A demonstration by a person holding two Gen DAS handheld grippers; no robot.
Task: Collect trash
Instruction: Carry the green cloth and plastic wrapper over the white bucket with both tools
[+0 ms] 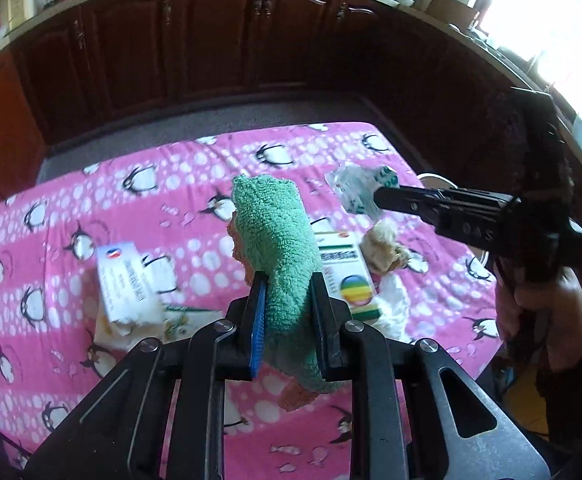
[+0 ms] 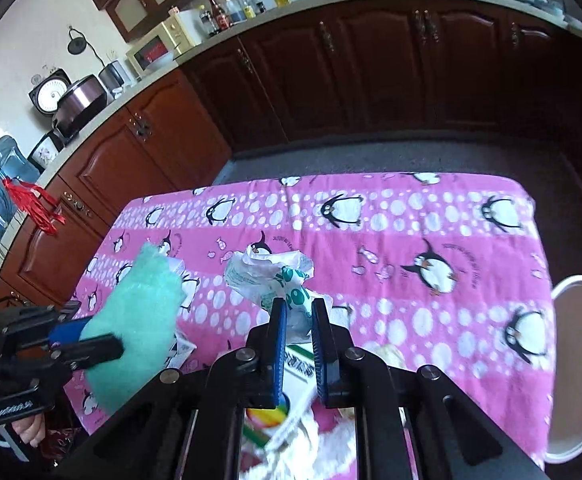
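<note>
My left gripper (image 1: pixel 288 282) is shut on a green fluffy cloth (image 1: pixel 275 232) with an orange underside, held up above the pink penguin tablecloth (image 1: pixel 91 184). The same cloth (image 2: pixel 139 312) and the left gripper (image 2: pixel 91 344) show at the left of the right wrist view. My right gripper (image 2: pixel 299 306) is shut on a crumpled white plastic wrapper with green print (image 2: pixel 267 276), lifted off the table. In the left wrist view the right gripper (image 1: pixel 379 198) comes in from the right with that wrapper (image 1: pixel 351 186) at its tip.
On the tablecloth lie a white box with a red-blue logo (image 1: pixel 127 280), a green-striped box with a rainbow circle (image 1: pixel 347 276), a brownish crumpled wad (image 1: pixel 383 248) and white paper (image 1: pixel 395 308). A white bin (image 2: pixel 579 360) stands beside the table's right edge. Dark cabinets run behind.
</note>
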